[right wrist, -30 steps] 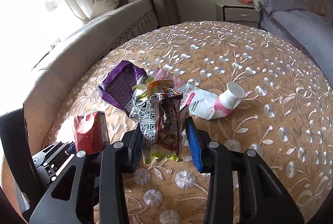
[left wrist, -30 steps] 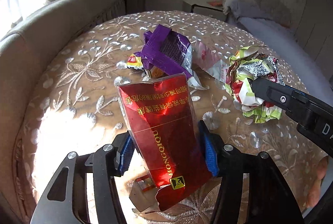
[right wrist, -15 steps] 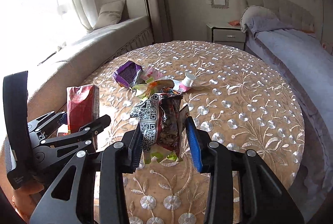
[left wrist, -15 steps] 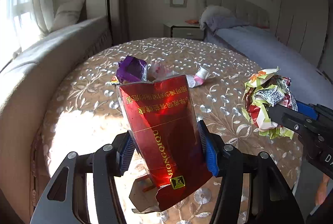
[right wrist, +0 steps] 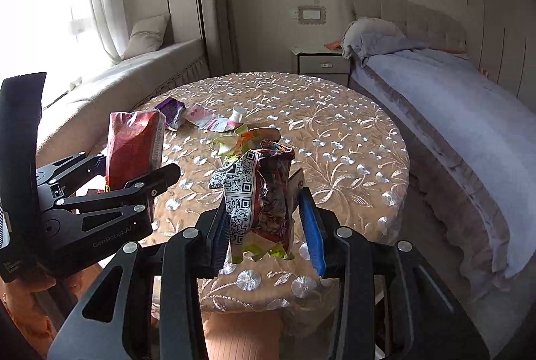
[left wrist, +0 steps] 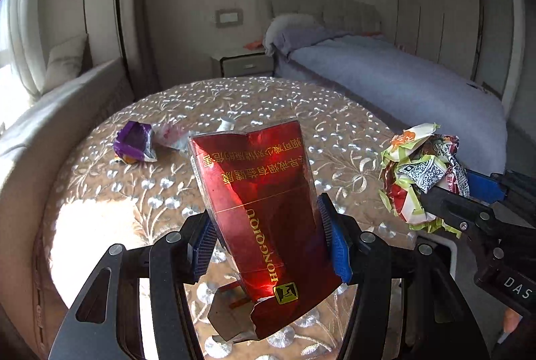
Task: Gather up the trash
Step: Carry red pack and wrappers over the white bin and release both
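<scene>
Both loads are now lifted back from the table (right wrist: 385,139): the red packet (left wrist: 261,209) is pinched by the left gripper (left wrist: 268,246), the crumpled wrapper (right wrist: 258,196) by the right gripper (right wrist: 264,222). A purple bag (left wrist: 134,145) and a pink pouch (right wrist: 214,122) are left at 11 o'clock; a bin is needed next.

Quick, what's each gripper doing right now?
Left gripper: closed on the red cigarette pack.
Right gripper: closed on the crumpled snack wrapper.

Both wrist cams face bed (left wrist: 395,82), share table (right wrist: 335,132).
</scene>
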The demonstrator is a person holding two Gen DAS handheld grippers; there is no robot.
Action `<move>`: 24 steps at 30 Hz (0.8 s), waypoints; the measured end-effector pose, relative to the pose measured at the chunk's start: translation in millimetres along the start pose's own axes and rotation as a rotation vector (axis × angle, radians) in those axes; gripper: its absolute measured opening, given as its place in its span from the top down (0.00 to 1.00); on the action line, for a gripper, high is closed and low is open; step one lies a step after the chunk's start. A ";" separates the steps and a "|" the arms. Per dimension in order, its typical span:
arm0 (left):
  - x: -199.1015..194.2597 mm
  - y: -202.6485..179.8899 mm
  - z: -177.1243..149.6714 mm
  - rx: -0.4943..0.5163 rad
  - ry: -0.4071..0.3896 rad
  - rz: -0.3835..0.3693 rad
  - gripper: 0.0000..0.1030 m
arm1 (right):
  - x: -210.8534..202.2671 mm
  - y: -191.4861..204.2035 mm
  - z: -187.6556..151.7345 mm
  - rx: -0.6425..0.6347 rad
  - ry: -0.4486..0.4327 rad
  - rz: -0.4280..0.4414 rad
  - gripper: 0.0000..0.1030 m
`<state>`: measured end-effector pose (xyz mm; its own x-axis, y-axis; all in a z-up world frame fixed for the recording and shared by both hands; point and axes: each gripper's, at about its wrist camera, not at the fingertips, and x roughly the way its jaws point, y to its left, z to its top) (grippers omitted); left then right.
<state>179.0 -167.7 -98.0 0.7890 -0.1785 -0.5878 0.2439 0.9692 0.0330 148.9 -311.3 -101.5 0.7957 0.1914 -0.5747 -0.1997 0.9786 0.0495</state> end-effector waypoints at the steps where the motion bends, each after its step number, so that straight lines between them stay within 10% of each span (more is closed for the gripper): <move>1: 0.0 -7.7 -0.2 0.012 0.000 -0.011 0.45 | -4.7 -4.1 -3.1 0.001 -0.003 -0.013 0.61; 24: 63.7 -170.8 -31.7 0.321 0.113 -0.243 0.45 | -44.0 -129.7 -95.5 0.182 0.112 -0.310 0.59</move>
<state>169.8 -339.3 -166.7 0.6244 -0.3590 -0.6938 0.5930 0.7959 0.1218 85.2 -453.9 -160.6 0.7330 -0.1159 -0.6703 0.1542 0.9880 -0.0022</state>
